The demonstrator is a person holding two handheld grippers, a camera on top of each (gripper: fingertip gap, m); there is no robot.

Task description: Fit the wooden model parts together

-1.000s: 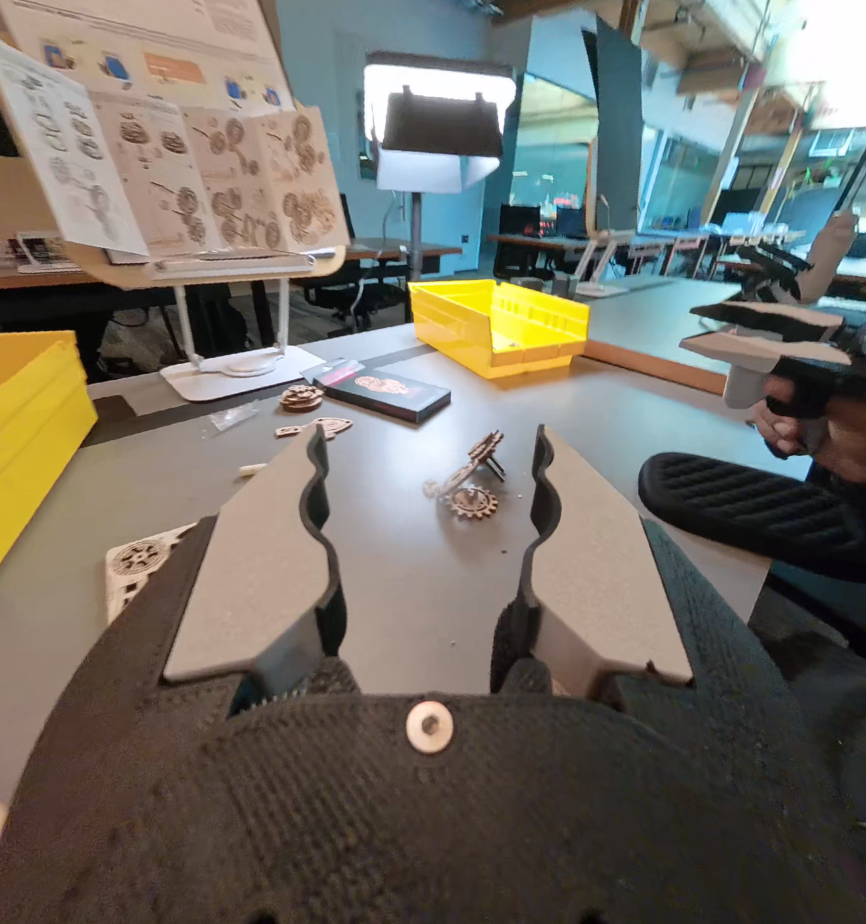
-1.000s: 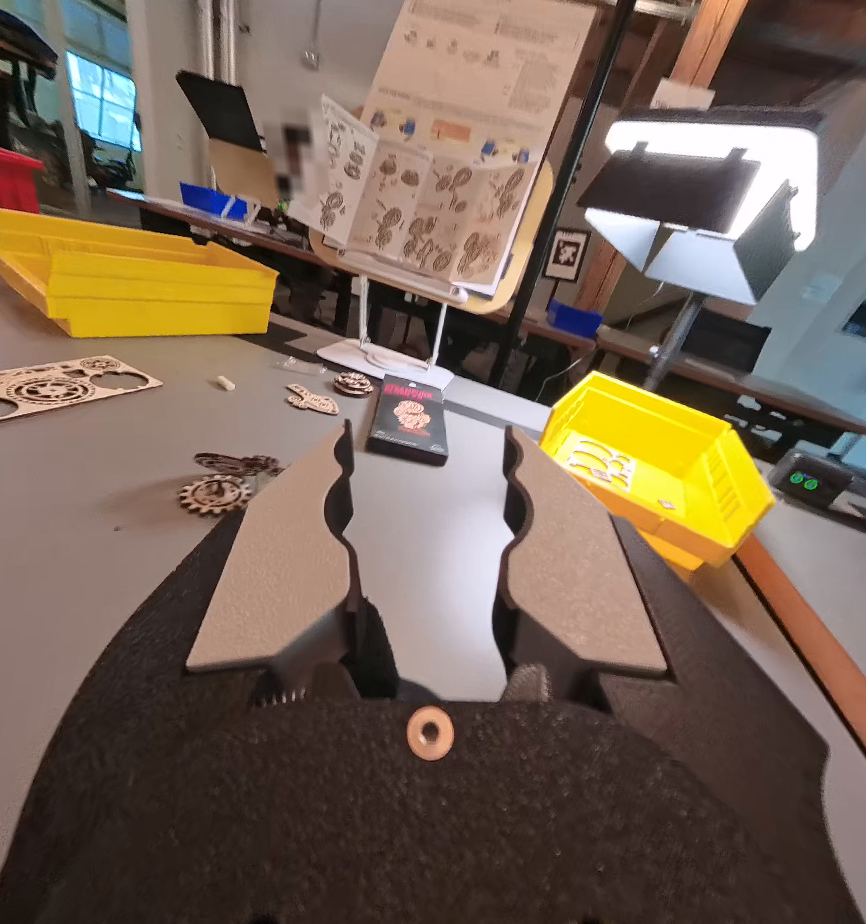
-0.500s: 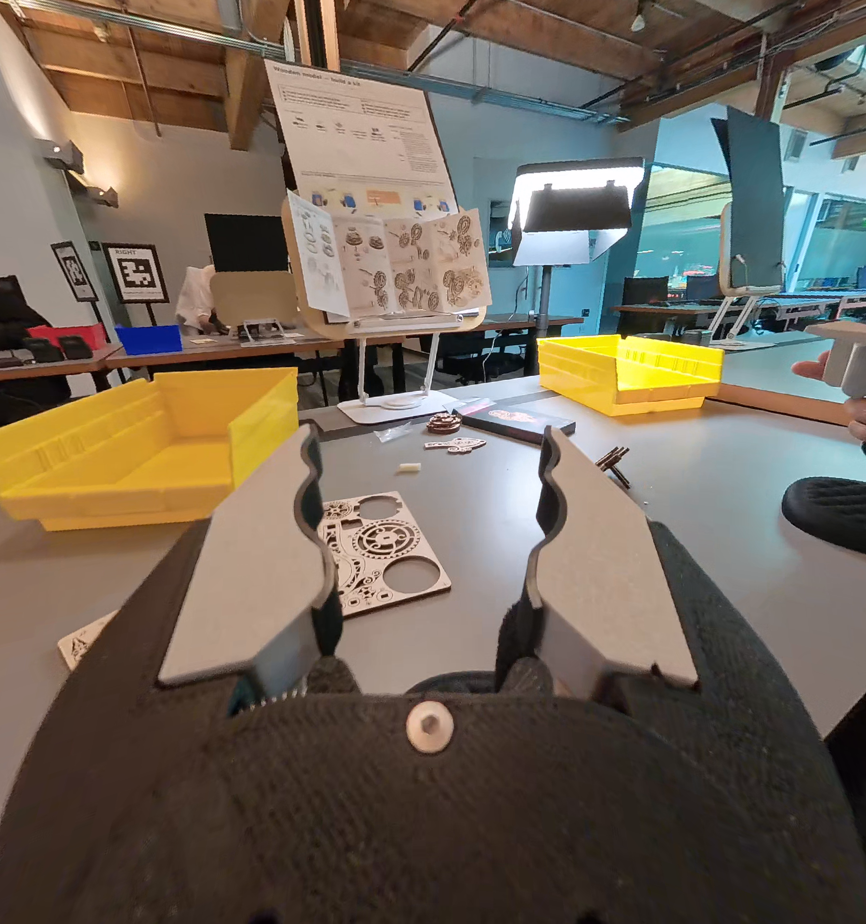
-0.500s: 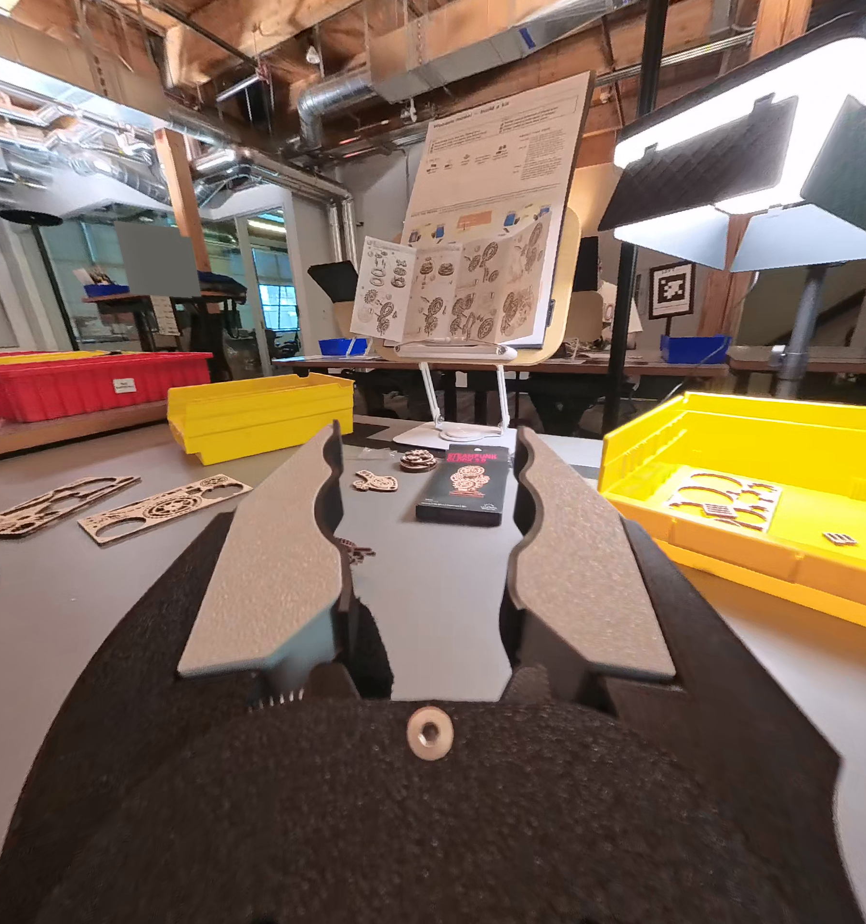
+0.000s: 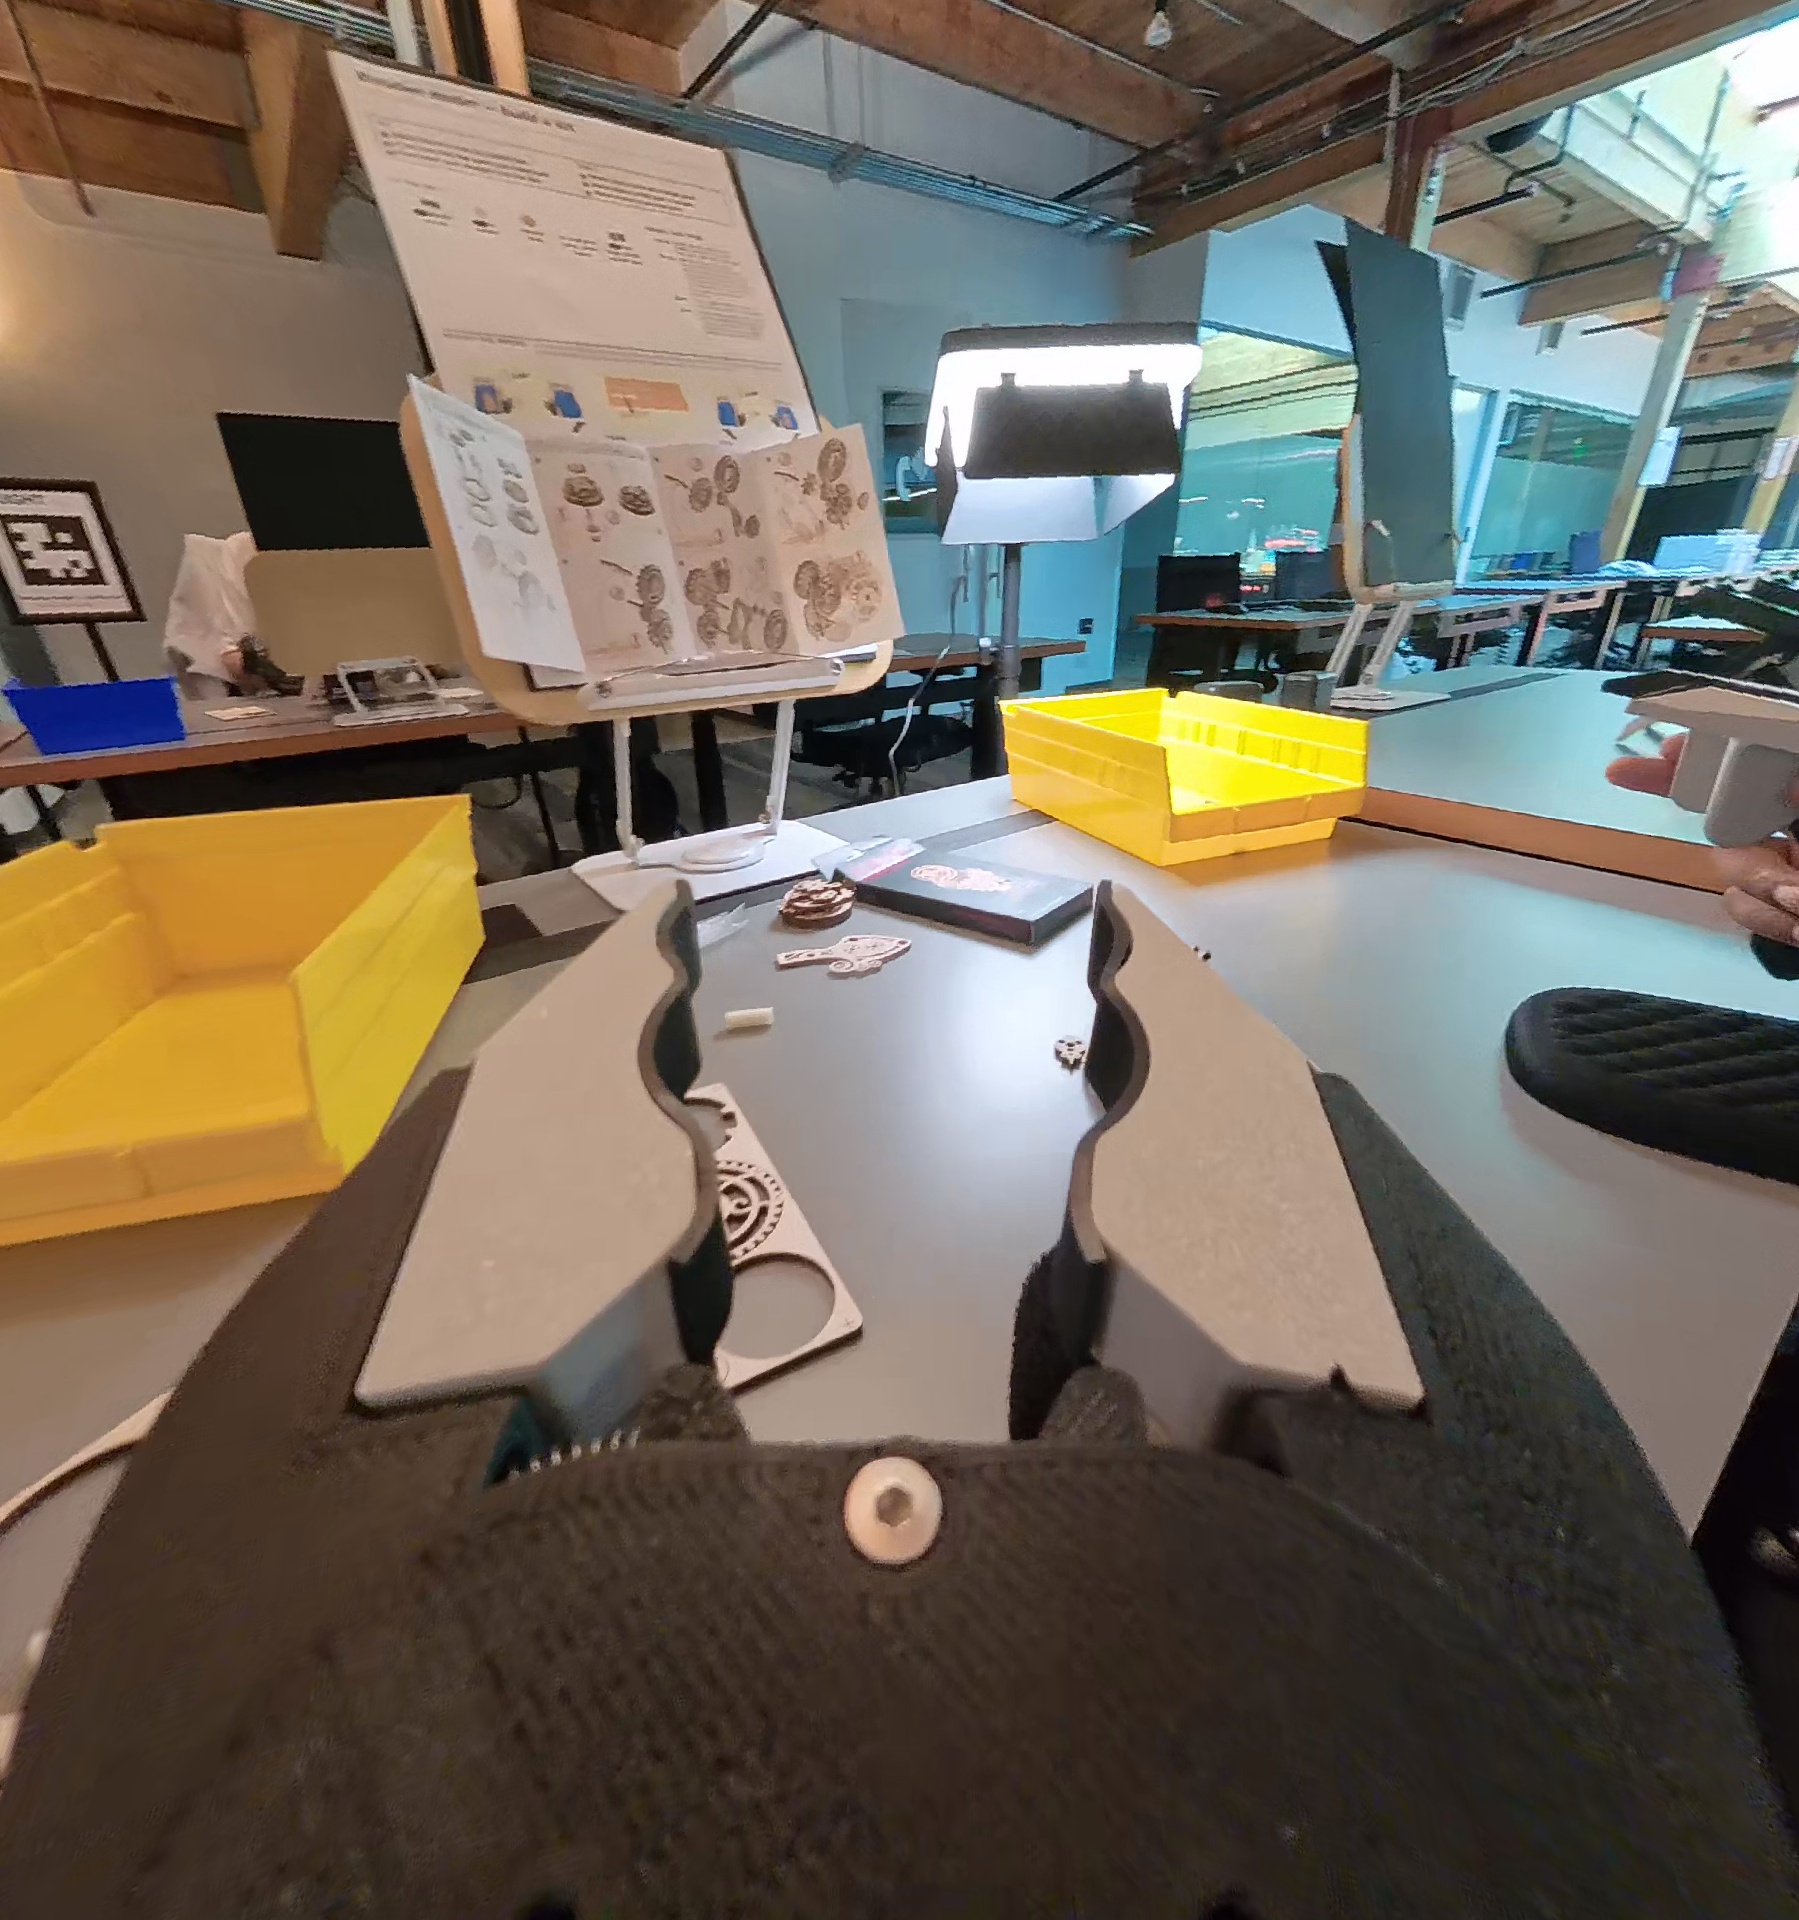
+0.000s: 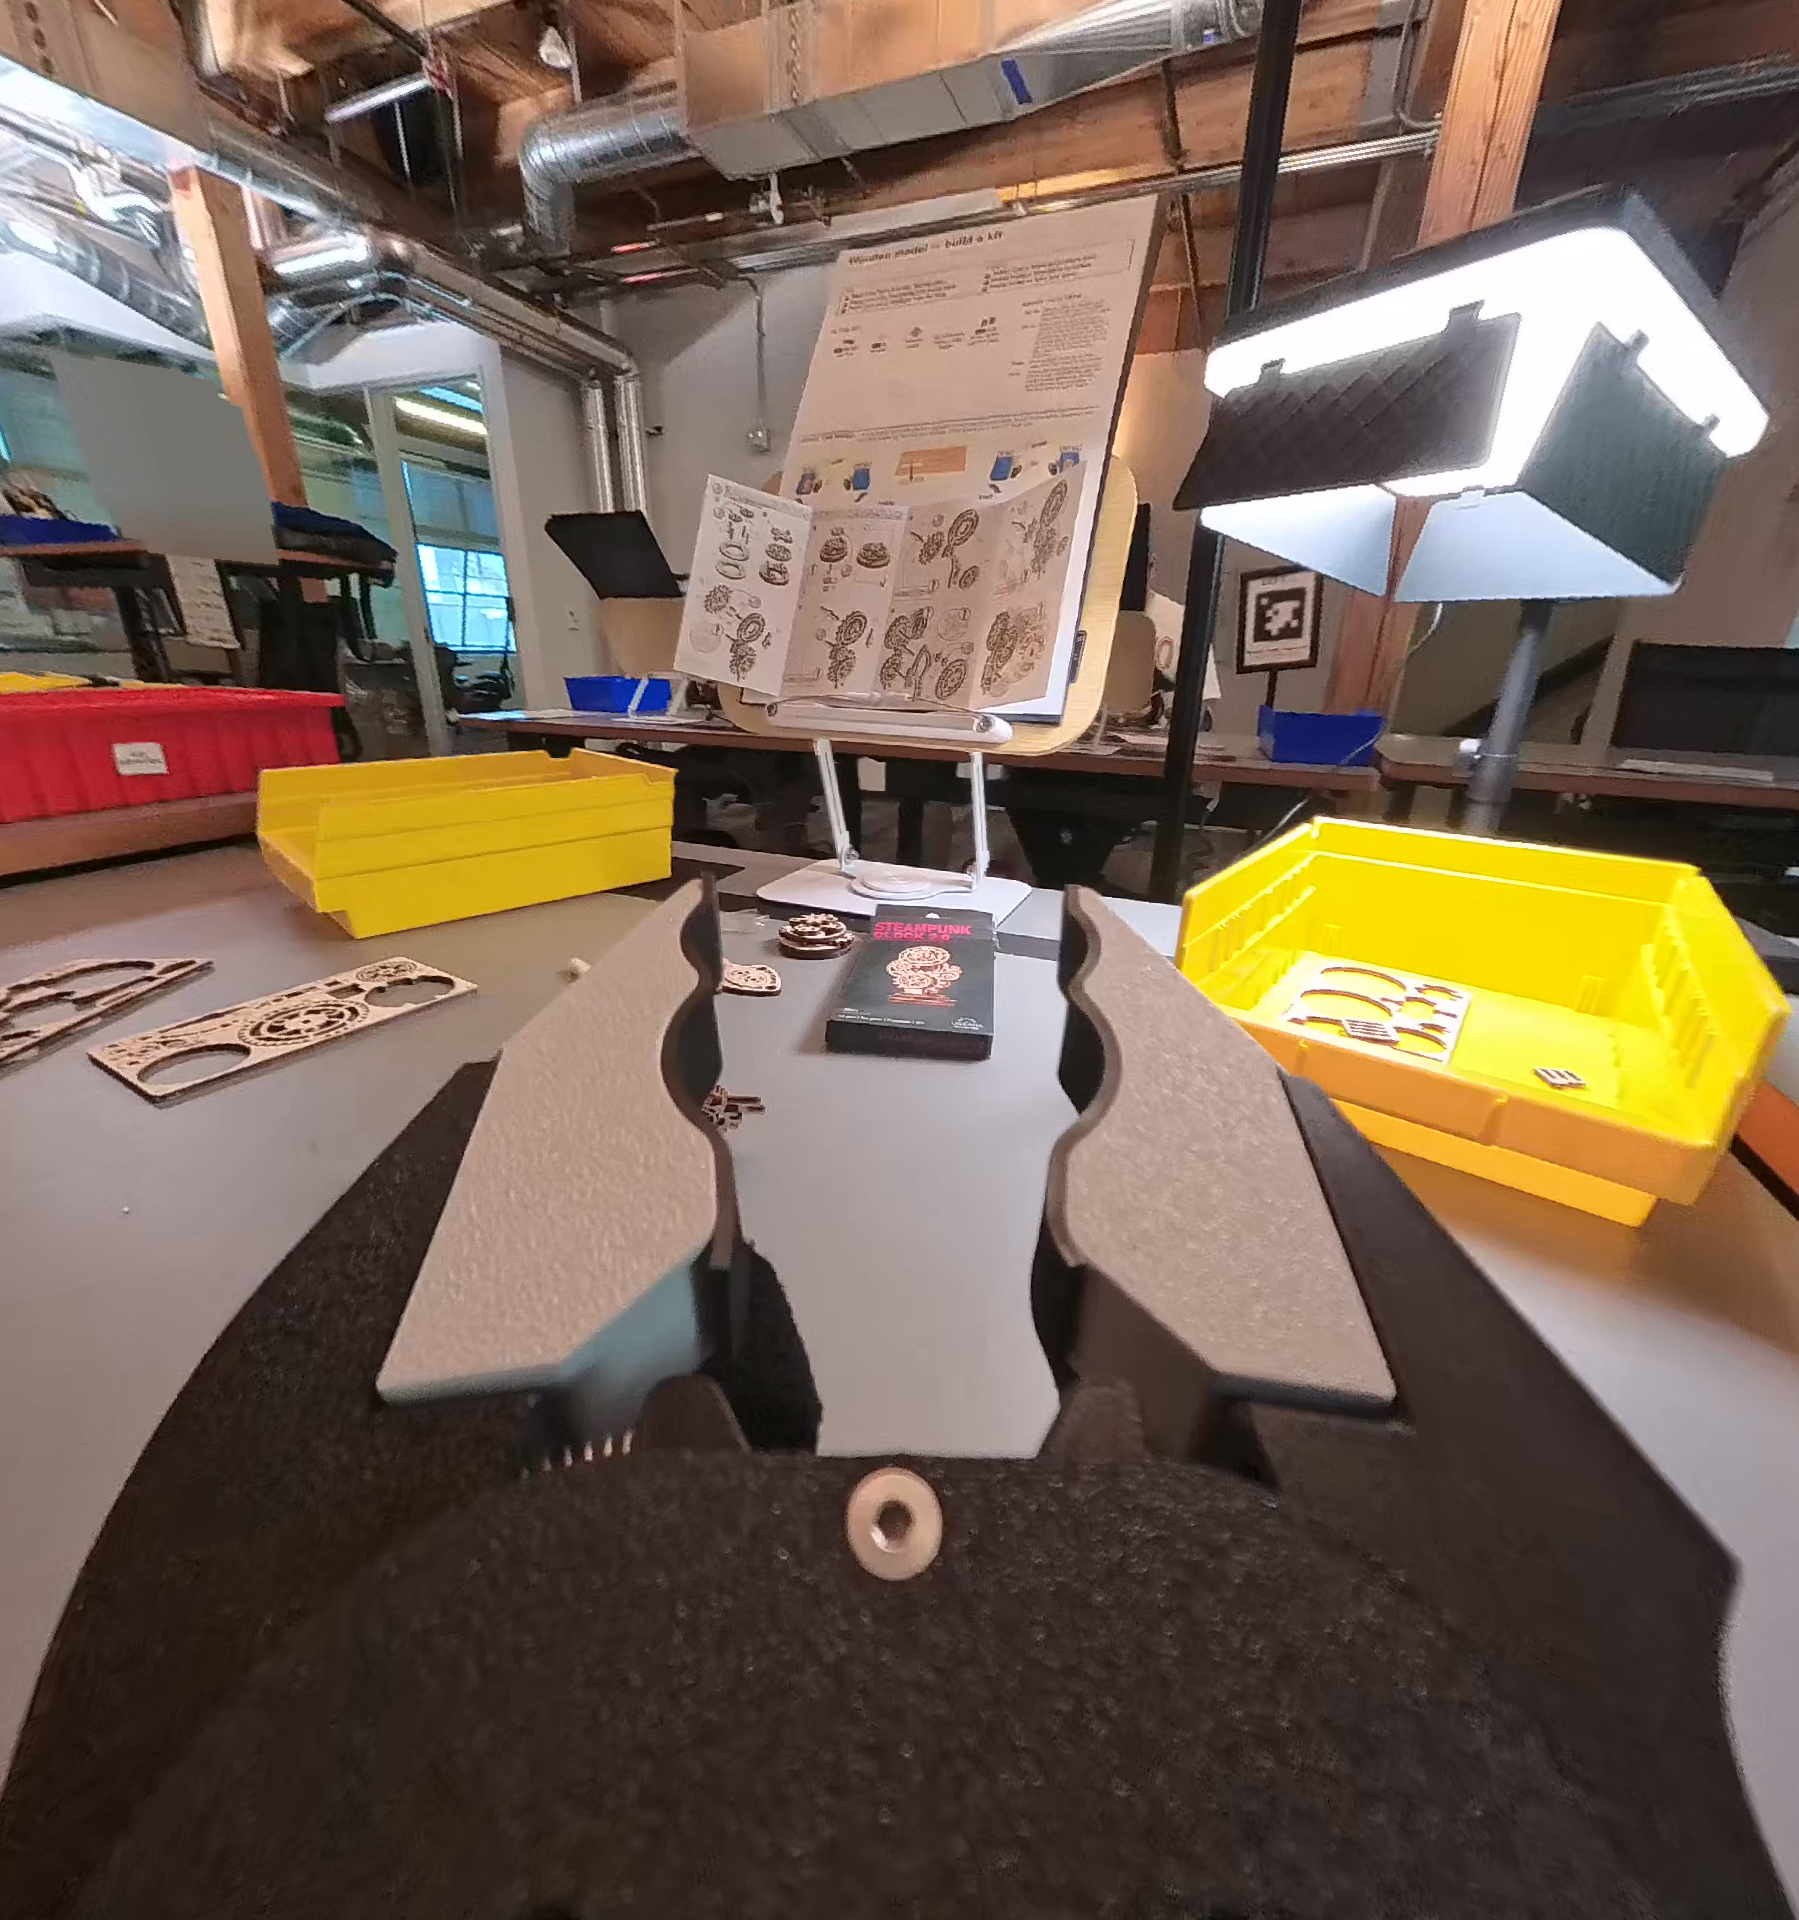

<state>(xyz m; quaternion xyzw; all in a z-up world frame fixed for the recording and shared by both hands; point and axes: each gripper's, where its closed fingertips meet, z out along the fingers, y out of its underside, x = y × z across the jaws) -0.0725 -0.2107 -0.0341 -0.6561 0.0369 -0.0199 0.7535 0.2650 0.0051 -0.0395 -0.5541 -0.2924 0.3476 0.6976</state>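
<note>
My left gripper [image 5: 890,914] is open and empty above the grey table. A cut-out wooden parts sheet [image 5: 770,1247] lies partly under its left finger. A small gear [image 5: 1069,1049] lies by its right finger. Farther on lie a white peg [image 5: 747,1019], a flat wooden part [image 5: 845,953] and a round gear assembly [image 5: 817,902]. My right gripper [image 6: 890,904] is open and empty. It points at a black kit box [image 6: 916,987]. A small wooden assembly [image 6: 734,1107] lies by its left finger. Two parts sheets [image 6: 282,1023] lie to the left. The right gripper also shows in the left wrist view [image 5: 1747,748], held by a hand.
Yellow bins stand at the left [image 5: 199,997] and the back right [image 5: 1186,769]; the right one [image 6: 1446,842] holds a parts sheet. An instruction stand [image 5: 656,561] is at the back. A black padded armrest [image 5: 1684,1081] juts in at the table's right edge. A lamp [image 6: 1477,416] stands behind.
Both views have lifted and swung from looking down at the table to looking level at the instruction stand. The left view turned left past the gear assembly. Both grippers stayed open.
</note>
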